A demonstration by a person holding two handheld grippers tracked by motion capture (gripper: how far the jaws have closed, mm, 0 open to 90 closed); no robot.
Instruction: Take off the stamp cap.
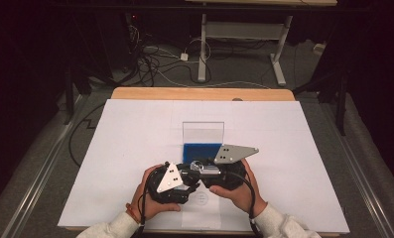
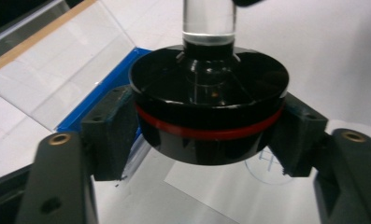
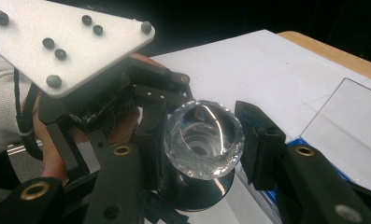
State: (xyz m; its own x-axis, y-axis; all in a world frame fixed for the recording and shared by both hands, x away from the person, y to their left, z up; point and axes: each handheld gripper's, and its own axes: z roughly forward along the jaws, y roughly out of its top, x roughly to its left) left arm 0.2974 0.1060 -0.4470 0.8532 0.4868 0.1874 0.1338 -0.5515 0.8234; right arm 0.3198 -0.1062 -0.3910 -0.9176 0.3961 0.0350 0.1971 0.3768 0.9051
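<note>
Near the table's front edge, both hands hold one object between them: a clear faceted cylinder (image 3: 204,140) joined to a round black cap (image 2: 209,107) with a red ring. My left gripper (image 2: 206,140) has a pad on each side of the black cap and is shut on it. My right gripper (image 3: 204,142) is shut on the clear cylinder, whose open end faces its camera. In the high view the left gripper (image 1: 189,179) and the right gripper (image 1: 208,171) meet at the object (image 1: 204,168), just in front of a blue tray.
A blue tray (image 1: 203,150) with an upright clear panel (image 1: 203,131) stands mid-table behind the hands. White paper (image 1: 135,139) covers the wooden table (image 1: 199,93). A printed circle (image 1: 201,199) lies on the paper below the grippers. Cables and desk legs are on the floor beyond.
</note>
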